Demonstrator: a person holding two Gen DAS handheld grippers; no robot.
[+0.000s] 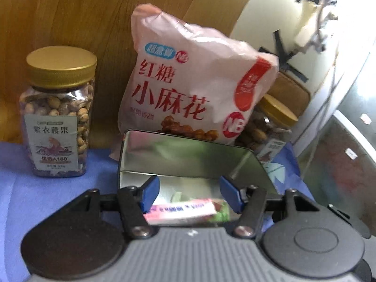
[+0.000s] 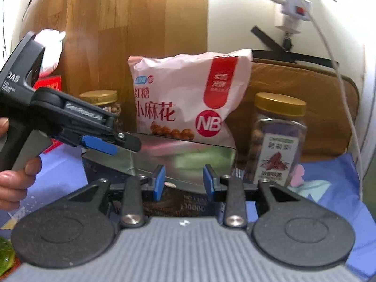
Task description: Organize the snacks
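Note:
A shiny metal tin stands open on the blue cloth, its raised lid facing me. A pink wrapped snack lies inside. My left gripper hovers open over the tin's inside, its blue pads touching nothing. The right wrist view shows the left gripper from the side at the lid's left edge, held by a hand. My right gripper is open at the tin's dark printed front, pads clear of it. A pink snack bag leans upright behind the tin.
A gold-lidded nut jar stands left of the bag, another jar to its right. A wooden board and a brown cushion back them. A red box sits far left. A white cable hangs at right.

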